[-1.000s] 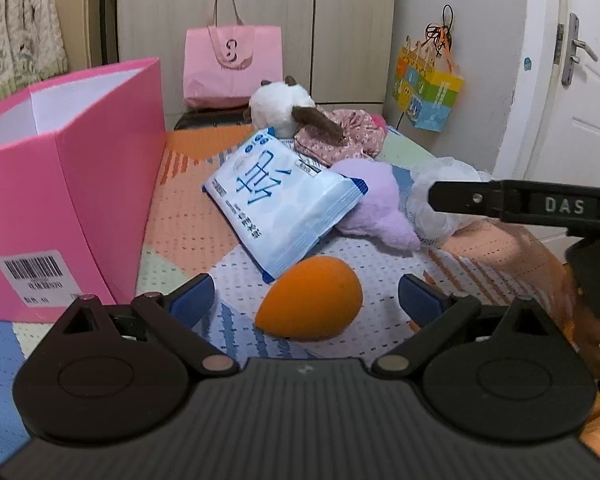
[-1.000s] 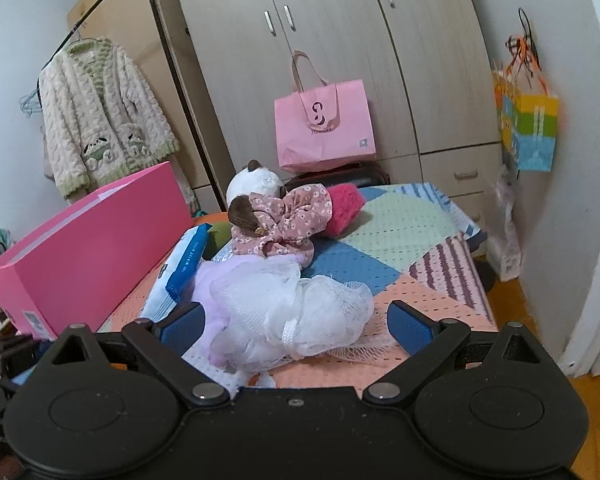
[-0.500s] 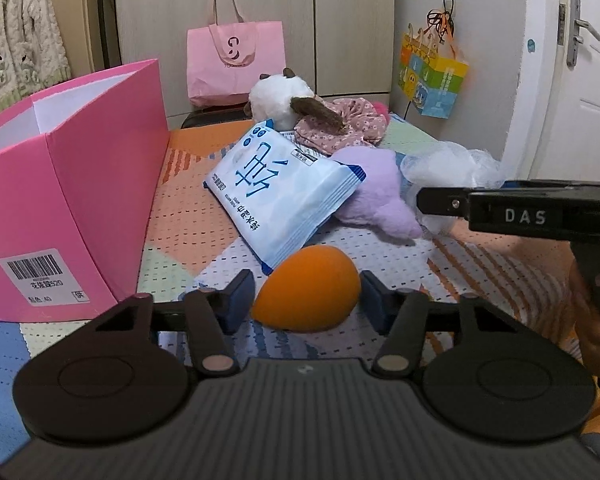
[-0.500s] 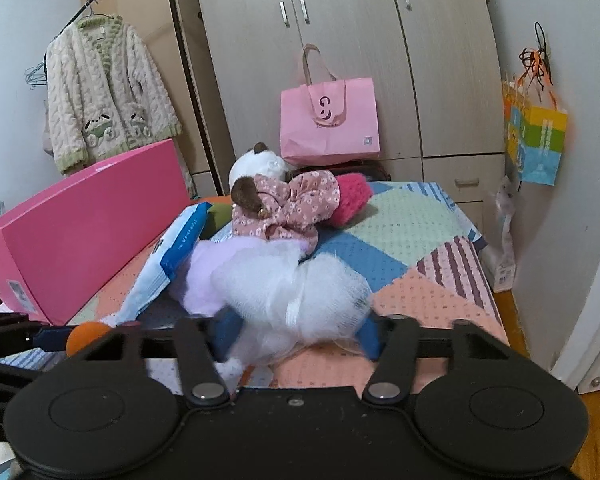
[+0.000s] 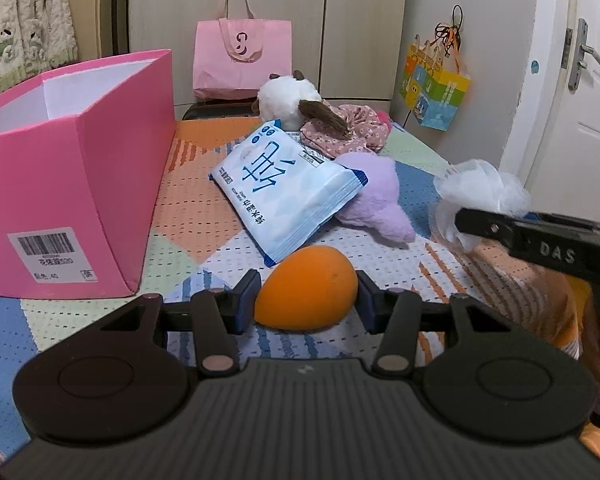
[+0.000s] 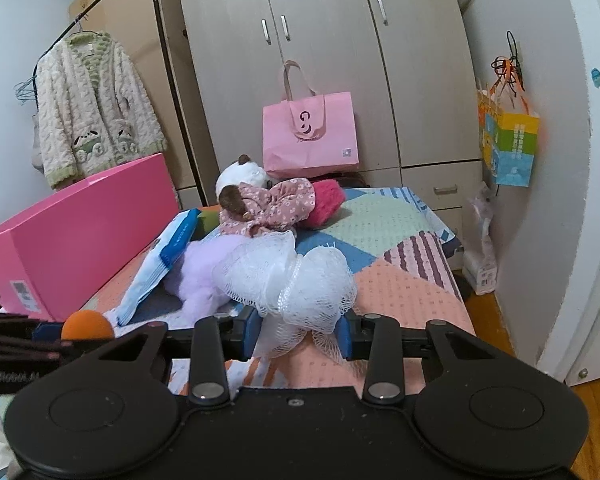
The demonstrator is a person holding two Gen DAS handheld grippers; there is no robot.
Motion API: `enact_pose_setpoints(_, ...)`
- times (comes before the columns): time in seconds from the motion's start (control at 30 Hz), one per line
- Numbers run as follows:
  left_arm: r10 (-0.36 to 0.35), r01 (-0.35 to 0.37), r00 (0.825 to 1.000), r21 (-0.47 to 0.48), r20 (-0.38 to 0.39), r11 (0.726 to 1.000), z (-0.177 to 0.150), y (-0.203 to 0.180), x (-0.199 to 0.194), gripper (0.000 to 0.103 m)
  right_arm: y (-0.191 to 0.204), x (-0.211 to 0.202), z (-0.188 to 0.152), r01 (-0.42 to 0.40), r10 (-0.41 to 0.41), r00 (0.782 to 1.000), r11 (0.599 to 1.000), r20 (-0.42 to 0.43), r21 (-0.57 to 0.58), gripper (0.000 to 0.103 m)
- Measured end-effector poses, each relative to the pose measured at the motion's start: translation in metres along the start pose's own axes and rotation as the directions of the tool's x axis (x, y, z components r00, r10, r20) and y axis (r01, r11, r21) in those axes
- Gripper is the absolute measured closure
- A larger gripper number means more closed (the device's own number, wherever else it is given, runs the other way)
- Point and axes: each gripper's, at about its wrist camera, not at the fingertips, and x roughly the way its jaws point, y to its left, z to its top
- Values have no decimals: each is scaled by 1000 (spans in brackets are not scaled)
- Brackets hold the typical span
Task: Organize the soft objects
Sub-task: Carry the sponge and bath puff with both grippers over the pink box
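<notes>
The orange sponge point(image 5: 306, 287) looked smooth and matt. The white bath pouf point(image 6: 288, 276) was open netting, the wipes pack point(image 5: 284, 184) glossy plastic, the pink box point(image 5: 72, 184) matt card.

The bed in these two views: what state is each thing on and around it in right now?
Left claw: shut on the orange sponge.
Right claw: closing, pads pressing the white mesh pouf.
Pink box: open-topped, upright.
Blue-and-white packet: lying tilted on the purple plush.
Wardrobe doors: shut.
Pink bag: upright against the wardrobe.
</notes>
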Motion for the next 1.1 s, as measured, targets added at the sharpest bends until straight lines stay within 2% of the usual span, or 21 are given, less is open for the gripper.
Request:
enact_pose_setpoints(0.27,-4,4,1000,-20,8,1000,0,8,-13,54,14,-21,-4,-30,30,1000,999,-10,-37,61)
enact_pose_setpoints(0.5,-25,22,999,-60,-46,998,4,17,-18,54,32,-28,-4,-102,101,994,994,-37,-45,61)
enact_pose_setpoints(0.77,-8,2,998,-89,-61,996,8,33,-38,54,59,-38,3,-161,156,985,984,-75,-71,61)
enact_pose_setpoints(0.97,-16,12,998,-80,-57,997,14,51,-68,54,84,-49,21,-242,225,962,965,-155,-102,61)
enact_pose_setpoints(1.1,-25,20,996,-66,-84,998,19,65,-84,54,104,-48,27,-318,289,926,944,-242,-90,61)
